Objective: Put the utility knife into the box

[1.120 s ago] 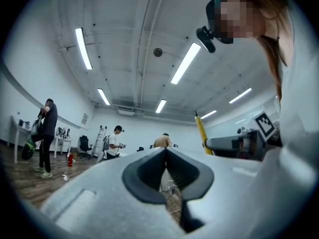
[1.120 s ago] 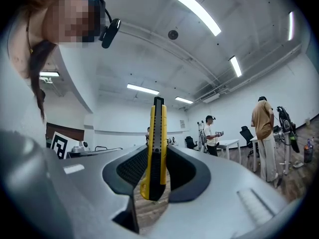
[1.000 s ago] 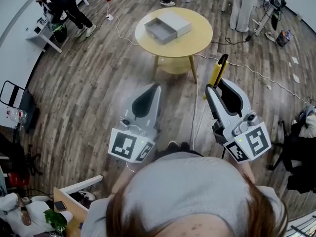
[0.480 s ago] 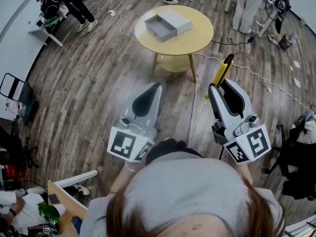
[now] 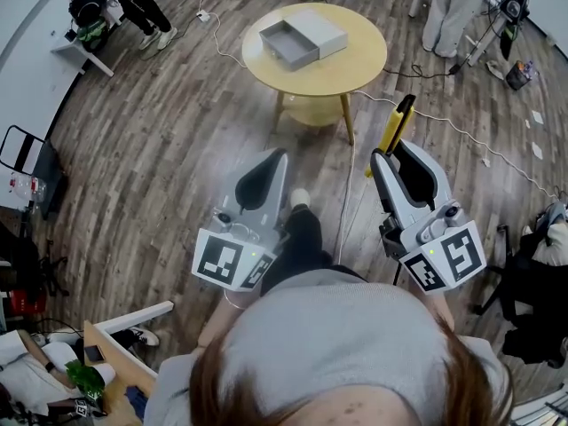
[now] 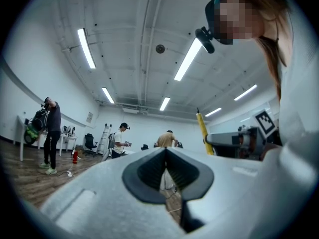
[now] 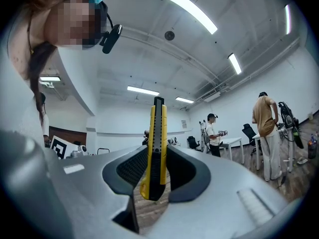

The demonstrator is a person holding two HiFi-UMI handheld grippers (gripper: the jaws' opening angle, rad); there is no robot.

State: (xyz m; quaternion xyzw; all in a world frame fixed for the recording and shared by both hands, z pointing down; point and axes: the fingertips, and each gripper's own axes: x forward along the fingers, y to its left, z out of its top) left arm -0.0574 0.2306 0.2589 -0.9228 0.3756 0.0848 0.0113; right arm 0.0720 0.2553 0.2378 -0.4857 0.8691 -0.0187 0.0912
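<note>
Yellow utility knife [image 7: 153, 148] clamped in right gripper [image 5: 388, 152], protruding beyond tips; left gripper [image 6: 166, 156] clenched, empty.

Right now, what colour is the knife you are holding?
The utility knife is yellow with a black strip, clearest in the right gripper view.

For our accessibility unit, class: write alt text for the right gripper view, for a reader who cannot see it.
The right gripper is shut on a yellow-and-black knife, which stands upright in the frame and sticks out past the gripper's tips. Behind it are ceiling lights and two people standing at right.
</note>
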